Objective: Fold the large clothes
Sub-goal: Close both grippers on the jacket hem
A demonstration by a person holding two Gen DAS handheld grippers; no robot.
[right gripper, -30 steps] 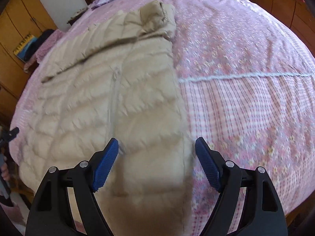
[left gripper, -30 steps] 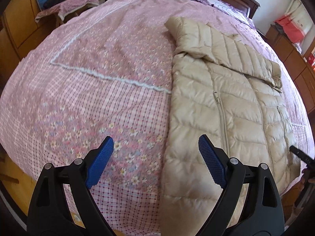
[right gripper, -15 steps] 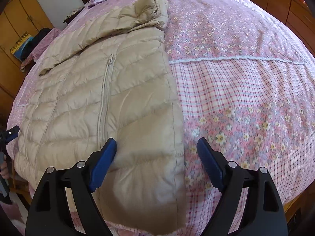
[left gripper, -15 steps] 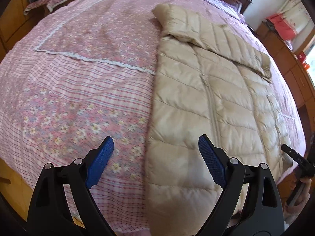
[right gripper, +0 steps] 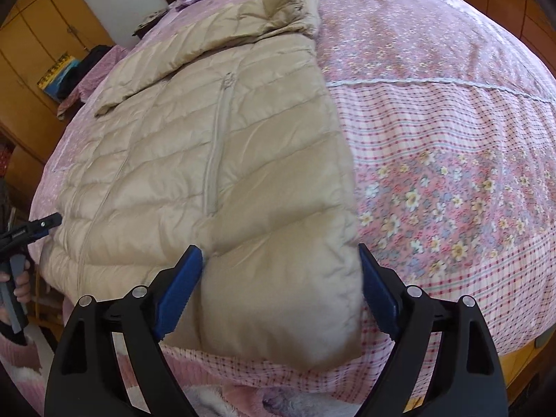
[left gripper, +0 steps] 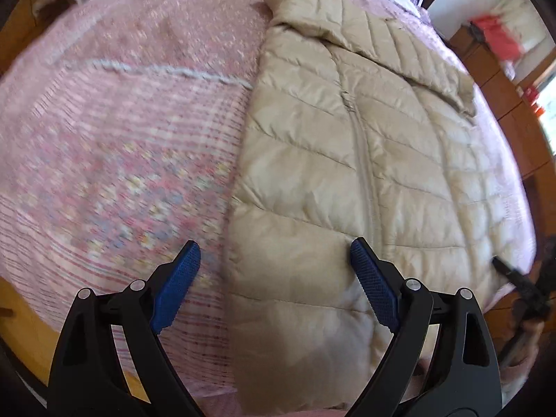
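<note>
A beige quilted down jacket lies flat on the pink bedspread, with one sleeve folded across its top. My left gripper hangs open over the jacket's near hem, one pad over the bedspread and the other over the fabric. In the right wrist view the jacket fills the left half. My right gripper straddles its near hem corner; its jaws are opening and the pads do not press the fabric. Each view catches the other gripper at its edge: the right gripper, the left gripper.
The bed carries a floral and checked cover. Wooden wardrobes stand on one side, a dresser with a red bag on the other. A headboard and pillows are at the far end. Fluffy pink fabric shows below the bed's edge.
Both grippers have come closer to the jacket's near hem. The left one tipped further down and shifted over the jacket's edge. The right one's jaws widened and now straddle the hem corner.
</note>
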